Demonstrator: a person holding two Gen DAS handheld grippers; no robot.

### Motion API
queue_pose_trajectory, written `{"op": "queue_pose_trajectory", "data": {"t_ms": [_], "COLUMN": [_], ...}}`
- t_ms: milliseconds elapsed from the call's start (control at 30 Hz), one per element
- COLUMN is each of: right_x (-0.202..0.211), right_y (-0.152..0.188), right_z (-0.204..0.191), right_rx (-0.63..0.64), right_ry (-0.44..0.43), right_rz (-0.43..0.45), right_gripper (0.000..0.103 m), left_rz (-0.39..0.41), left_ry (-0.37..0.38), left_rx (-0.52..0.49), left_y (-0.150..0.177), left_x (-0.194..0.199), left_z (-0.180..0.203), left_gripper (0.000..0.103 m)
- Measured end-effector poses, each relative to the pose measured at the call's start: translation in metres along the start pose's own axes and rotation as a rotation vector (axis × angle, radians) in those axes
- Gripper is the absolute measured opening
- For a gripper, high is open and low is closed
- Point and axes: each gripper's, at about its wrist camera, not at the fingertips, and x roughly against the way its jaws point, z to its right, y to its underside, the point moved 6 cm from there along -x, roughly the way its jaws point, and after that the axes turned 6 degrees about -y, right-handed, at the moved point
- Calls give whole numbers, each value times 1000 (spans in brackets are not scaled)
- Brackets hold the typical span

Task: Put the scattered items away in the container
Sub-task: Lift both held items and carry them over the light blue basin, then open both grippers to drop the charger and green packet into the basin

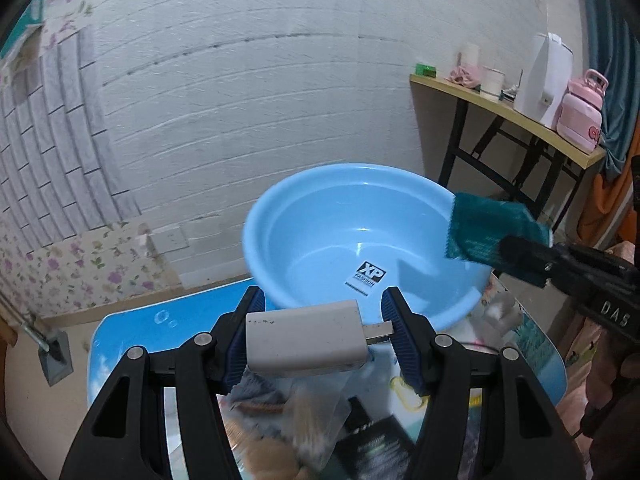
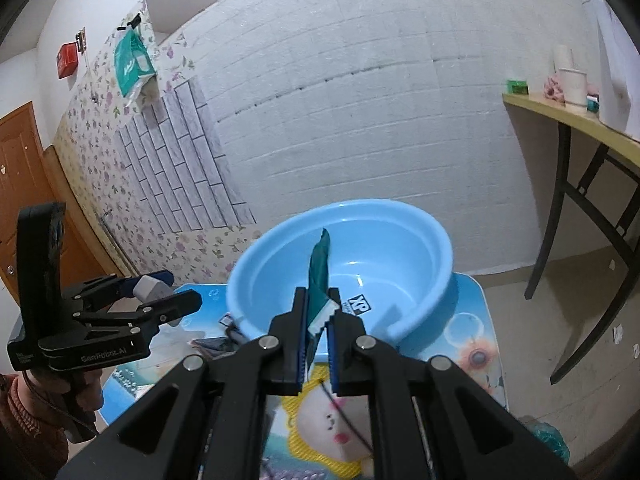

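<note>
A lived-in home room — white brick-pattern wall with floral wallpaper at nine o'clock, a wooden door beyond, and a side table at two o'clock bearing a pink flask — domestic clutter

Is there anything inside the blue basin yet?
The basin holds nothing: only its printed label shows on the bare bottom. The right tool's teal packet hangs over the rim. That tool hides a small part of the near wall.
</note>
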Motion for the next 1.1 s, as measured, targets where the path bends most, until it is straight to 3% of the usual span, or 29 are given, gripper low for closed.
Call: {"op": "queue_pose_trajectory", "data": {"t_ms": [600,800,1033,1100], "right_x": [-52,-55,-41,-33], "right_y": [9,11,9,9], "right_z": [28,27,20,16], "right_rx": [-10,-14,-19,-18], "right_ry": [23,37,47,55], "right_rz": [-90,-106,-95,-88], "right_gripper": [9,17,18,18], "left_rz": [-41,-27,-8,5], "left_ry": [59,52,36,34], "left_rx": [-93,-109,-75,-61], "left_y": [-14,-15,-11,-7], "left_x": [-56,-51,-27,-17], "left_z": [37,39,28,24], "left_gripper": [61,62,63,68]}}
